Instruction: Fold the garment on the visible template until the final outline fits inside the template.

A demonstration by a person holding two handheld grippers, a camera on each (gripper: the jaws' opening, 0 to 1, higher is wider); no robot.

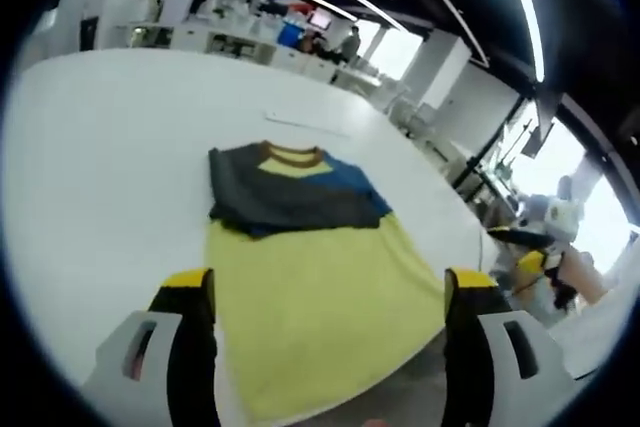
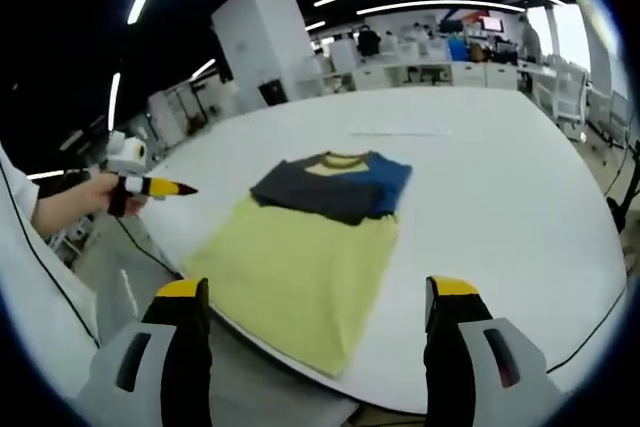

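The garment (image 1: 300, 277) lies flat at the centre of the left gripper view on the white table (image 1: 100, 167), its long axis running away from the tool — yellow hem at the near table edge, collar toward the top, dark sleeves folded across the chest. Both grippers hover short of the hem; neither looks clearly nearer. The left gripper (image 1: 330, 292) is spread wide, holding nothing; the right gripper (image 2: 318, 297) likewise — wide and empty.

Far background people (image 1: 349, 44) and desks too small, garment's (image 1: 300, 287) template hidden.
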